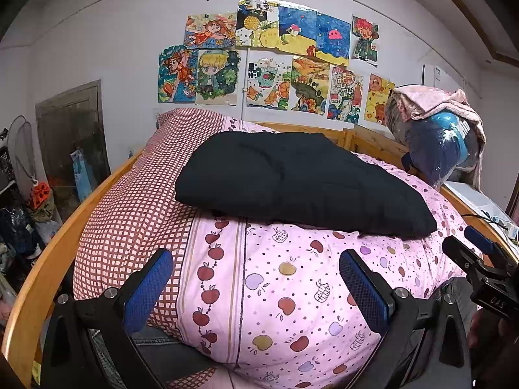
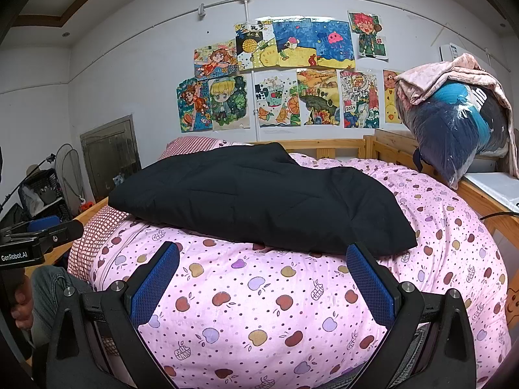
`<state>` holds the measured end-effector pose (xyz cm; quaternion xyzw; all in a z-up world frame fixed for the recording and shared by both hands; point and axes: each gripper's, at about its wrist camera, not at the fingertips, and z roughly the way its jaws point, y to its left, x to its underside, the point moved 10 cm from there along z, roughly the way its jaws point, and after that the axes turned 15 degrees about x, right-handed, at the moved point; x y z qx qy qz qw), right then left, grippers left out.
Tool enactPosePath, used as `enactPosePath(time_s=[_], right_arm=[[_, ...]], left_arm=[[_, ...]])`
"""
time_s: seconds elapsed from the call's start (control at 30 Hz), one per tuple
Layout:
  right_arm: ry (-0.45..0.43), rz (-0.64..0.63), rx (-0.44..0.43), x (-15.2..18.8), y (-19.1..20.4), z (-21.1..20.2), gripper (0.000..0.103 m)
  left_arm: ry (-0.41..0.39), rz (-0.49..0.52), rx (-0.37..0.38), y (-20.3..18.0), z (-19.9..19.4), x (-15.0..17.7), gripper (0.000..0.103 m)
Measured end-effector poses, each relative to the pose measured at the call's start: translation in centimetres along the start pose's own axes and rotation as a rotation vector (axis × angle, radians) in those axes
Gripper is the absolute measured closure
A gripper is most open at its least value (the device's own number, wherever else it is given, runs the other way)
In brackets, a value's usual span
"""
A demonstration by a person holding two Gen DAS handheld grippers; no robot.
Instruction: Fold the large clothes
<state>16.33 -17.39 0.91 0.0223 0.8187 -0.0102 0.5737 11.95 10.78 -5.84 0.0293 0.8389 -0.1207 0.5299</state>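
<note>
We see the black garment [image 1: 301, 181] lying folded into a thick, flat bundle on top of the pink apple-print quilt [image 1: 292, 291] that covers the bed. From our left tongs [image 1: 256, 287] it sits at twelve o'clock, well apart from the blue pads. Those left tongs are spread wide and empty, hovering over the quilt, with the checked red cloth [image 1: 136, 214] at ten o'clock. Our right tongs [image 2: 262, 283] are likewise spread and hold nothing; the garment's near edge lies just beyond their tips at twelve o'clock. At two o'clock from the right tongs a plastic-wrapped bundle [image 2: 454, 129] rests on the wooden bed frame [image 2: 324, 144]. Coloured drawings [image 2: 285, 74] hang on the wall at twelve o'clock.
</note>
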Motion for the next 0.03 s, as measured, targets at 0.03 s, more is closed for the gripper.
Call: enactPosePath(time_s=[0.03], right_arm=[[0.0,0.001,-0.001,0.0,0.0,-0.02,0.002]], left_arm=[[0.002,0.002,-0.003,0.0,0.02,-0.02,0.0]])
